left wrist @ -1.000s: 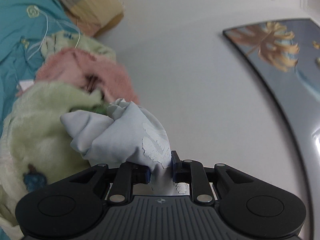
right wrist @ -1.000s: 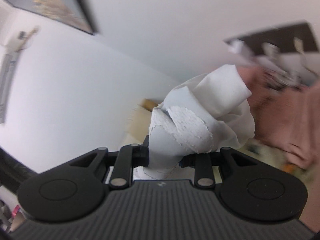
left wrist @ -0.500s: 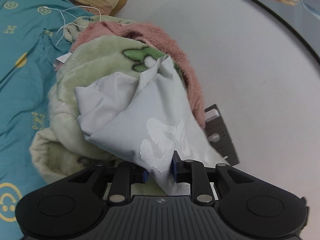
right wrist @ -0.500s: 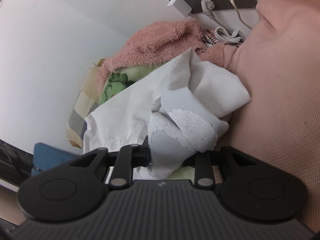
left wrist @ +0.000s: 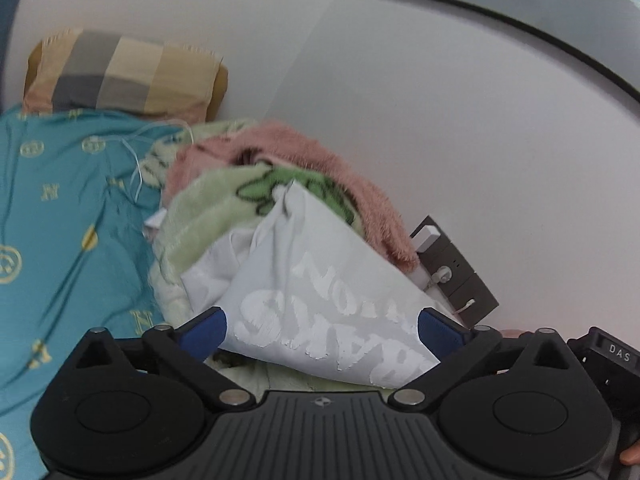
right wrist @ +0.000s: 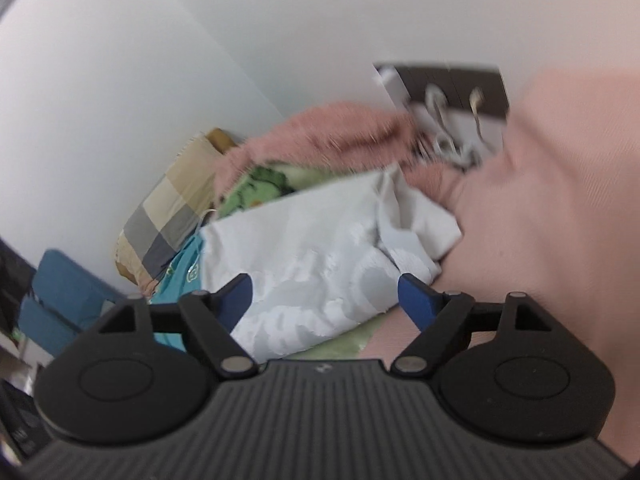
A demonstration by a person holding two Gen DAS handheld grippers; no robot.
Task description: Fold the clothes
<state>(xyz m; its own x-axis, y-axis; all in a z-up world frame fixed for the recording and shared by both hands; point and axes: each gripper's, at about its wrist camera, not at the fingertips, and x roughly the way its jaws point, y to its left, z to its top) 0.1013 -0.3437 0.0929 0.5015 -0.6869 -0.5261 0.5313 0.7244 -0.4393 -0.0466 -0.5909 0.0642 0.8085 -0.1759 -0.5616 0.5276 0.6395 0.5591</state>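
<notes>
The blue fingers of the left gripper are spread wide. They have just been opening, and the white T-shirt sits loose between them with no pad pressing on it. The right gripper has blue fingers spread wide too. They have also just been opening, and the same shirt lies between them, let go.

The shirt is a bunched lump with big white letters on it. It rests on top of a green fuzzy blanket at the wall edge of the bed. Its near edge is hidden behind the black gripper bodies, and the letters are hard to read.

A pink fuzzy blanket curls behind the pile. A dark socket panel with plugs sits on the wall just beside it. The right view is blurry, and a big pink cloth fills its right side.

The teal bedsheet lies bare on the left, with room to move. A checked pillow sits in the far corner.
</notes>
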